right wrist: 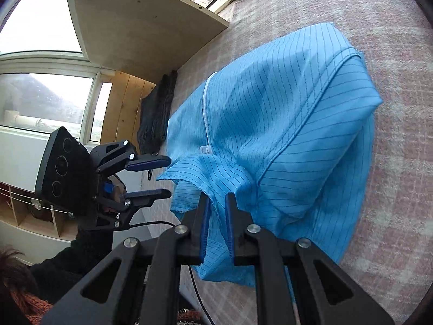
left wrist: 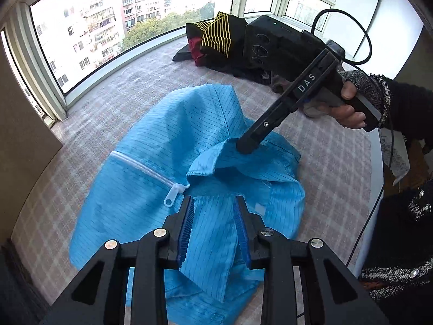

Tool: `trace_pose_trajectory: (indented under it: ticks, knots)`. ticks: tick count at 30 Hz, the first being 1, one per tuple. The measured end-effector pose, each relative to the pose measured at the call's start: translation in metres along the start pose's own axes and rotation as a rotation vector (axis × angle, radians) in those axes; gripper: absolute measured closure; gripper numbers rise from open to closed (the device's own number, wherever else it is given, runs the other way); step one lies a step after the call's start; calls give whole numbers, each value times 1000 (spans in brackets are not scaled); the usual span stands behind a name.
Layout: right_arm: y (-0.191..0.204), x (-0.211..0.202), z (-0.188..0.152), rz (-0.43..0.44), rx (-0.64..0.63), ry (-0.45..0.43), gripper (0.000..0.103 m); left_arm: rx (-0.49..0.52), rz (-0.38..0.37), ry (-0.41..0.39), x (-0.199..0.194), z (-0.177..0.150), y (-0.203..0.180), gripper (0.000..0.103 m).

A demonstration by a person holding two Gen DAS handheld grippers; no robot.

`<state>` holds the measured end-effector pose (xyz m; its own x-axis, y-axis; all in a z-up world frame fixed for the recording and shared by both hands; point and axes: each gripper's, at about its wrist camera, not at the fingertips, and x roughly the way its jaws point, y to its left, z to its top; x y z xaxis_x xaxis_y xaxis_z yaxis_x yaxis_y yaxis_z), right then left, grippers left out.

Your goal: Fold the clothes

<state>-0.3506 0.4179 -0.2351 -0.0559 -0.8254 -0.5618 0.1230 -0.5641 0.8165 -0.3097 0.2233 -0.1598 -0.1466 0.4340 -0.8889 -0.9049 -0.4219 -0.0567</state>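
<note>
Folding's barely started: the blue zip jacket [left wrist: 167, 168] lies rumpled mid-bed on the checked bedspread [left wrist: 333, 168], sides tucked in. Right gripper [right wrist: 216, 203] is clamped on the collar; left gripper [left wrist: 213, 203] is spread, fabric between its fingers. A dark clothes pile [left wrist: 216, 40] waits at the far edge.

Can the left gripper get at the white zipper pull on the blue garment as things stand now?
Probably yes. The left gripper has its jaws open, with blue garment fabric between them, and the zipper pull lies uncovered just beside its left fingertip. The right gripper is farther off.
</note>
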Motion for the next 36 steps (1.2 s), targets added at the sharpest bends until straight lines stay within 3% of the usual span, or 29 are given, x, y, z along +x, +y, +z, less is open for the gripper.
trace_pose_trajectory:
  ticks: [6, 10, 14, 16, 19, 24, 27, 29, 30, 32, 36]
  knots:
    - [33, -12, -11, -329, -249, -44, 91, 95, -5, 69, 51, 46, 2, 74]
    - [51, -6, -21, -404, -389, -35, 82, 107, -7, 95, 65, 61, 3, 74]
    - [43, 10, -20, -390, -394, 14, 81, 73, -63, 81, 55, 59, 13, 74]
    - [41, 20, -16, -375, -387, 43, 81, 51, -99, 76, 49, 55, 19, 66]
    - [44, 25, -16, -287, -402, 85, 95, 48, -107, 91, 47, 45, 23, 66]
    - [55, 28, -13, -230, -460, 159, 96, 48, -142, 117, 54, 47, 24, 81]
    - [53, 13, -9, -58, -455, 149, 96, 60, -128, 134, 61, 56, 25, 79]
    - [47, 16, -5, -160, -452, 171, 95, 89, -50, 174, 74, 59, 24, 77]
    - [40, 21, -7, -217, -448, 223, 95, 105, -12, 198, 80, 60, 23, 77]
    - [34, 27, -15, -264, -437, 302, 92, 96, -23, 186, 76, 58, 27, 77]
    - [36, 5, -25, -198, -421, 267, 85, 37, -17, 113, 40, 44, 38, 79]
